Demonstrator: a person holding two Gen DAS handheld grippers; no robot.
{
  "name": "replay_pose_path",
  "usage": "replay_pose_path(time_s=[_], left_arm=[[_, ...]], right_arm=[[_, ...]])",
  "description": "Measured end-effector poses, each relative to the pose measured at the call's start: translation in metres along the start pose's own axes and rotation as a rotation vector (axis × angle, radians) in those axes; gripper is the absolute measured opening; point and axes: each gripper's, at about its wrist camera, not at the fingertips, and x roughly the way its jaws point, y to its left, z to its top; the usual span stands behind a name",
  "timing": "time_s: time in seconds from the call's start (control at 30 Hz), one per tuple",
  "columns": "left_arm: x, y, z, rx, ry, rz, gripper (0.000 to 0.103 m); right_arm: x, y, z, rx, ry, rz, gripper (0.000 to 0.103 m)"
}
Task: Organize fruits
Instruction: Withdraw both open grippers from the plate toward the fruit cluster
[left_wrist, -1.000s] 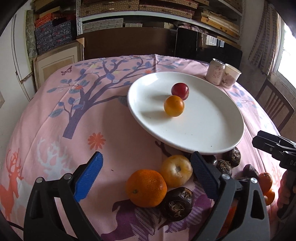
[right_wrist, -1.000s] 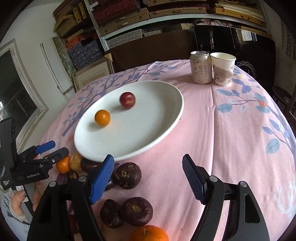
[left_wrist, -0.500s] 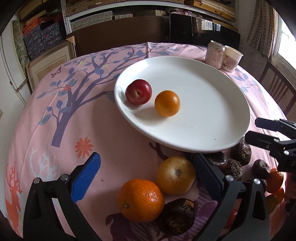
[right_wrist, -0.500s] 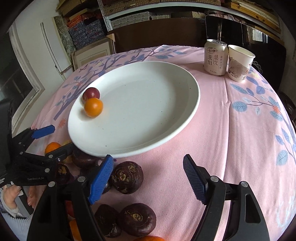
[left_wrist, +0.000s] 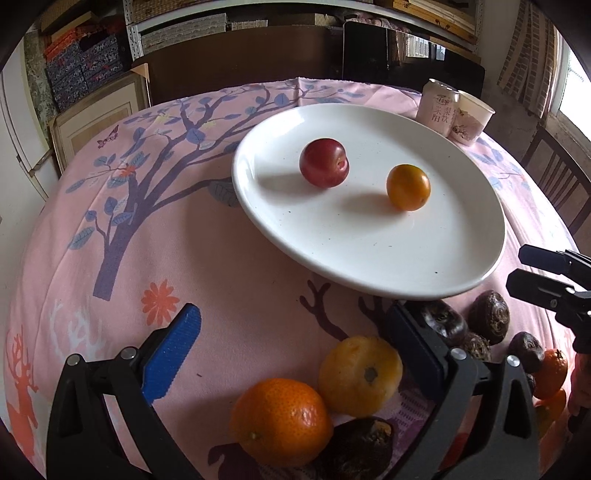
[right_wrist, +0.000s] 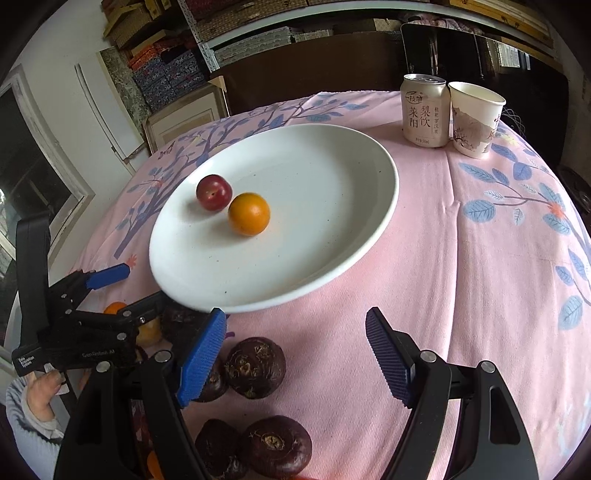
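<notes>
Pink cloth printed with trees covers the desk (left_wrist: 229, 280). Over its near edge the left gripper (left_wrist: 295, 343) has just been opening and stands wide, nothing pressed between its pads; a yellow fruit (left_wrist: 360, 374) and an orange (left_wrist: 280, 421) lie between them. Just beyond, the white plate (left_wrist: 369, 266) holds a plum (left_wrist: 324, 162) and a small orange fruit (left_wrist: 408, 187). The right gripper (right_wrist: 295, 354) gapes empty above dark fruits (right_wrist: 255, 367).

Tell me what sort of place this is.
Probably a lived-in home room used for dining and storage. A round table under a pink printed tablecloth holds a white plate of fruit, a wooden chair stands beside it, and shelves behind are crammed with boxes.
</notes>
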Motion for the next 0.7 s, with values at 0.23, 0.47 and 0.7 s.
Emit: replay_pose_path(time_s=[0.23, 0.47, 0.7], left_arm=[[-0.038, 0.005, -0.032, 0.016, -0.075, 0.056, 0.099], [-0.033, 0.016, -0.048, 0.002, -0.050, 0.029, 0.099], [-0.026, 0.019, -0.048, 0.000, -0.082, -0.002, 0.099]], right_arm=[[-0.013, 0.009, -0.016, -0.027, -0.037, 0.029, 0.079], [-0.008, 0.000, -0.018, 0.013, -0.024, 0.056, 0.079], [-0.006, 0.000, -0.020, 0.028, -0.016, 0.077, 0.079]])
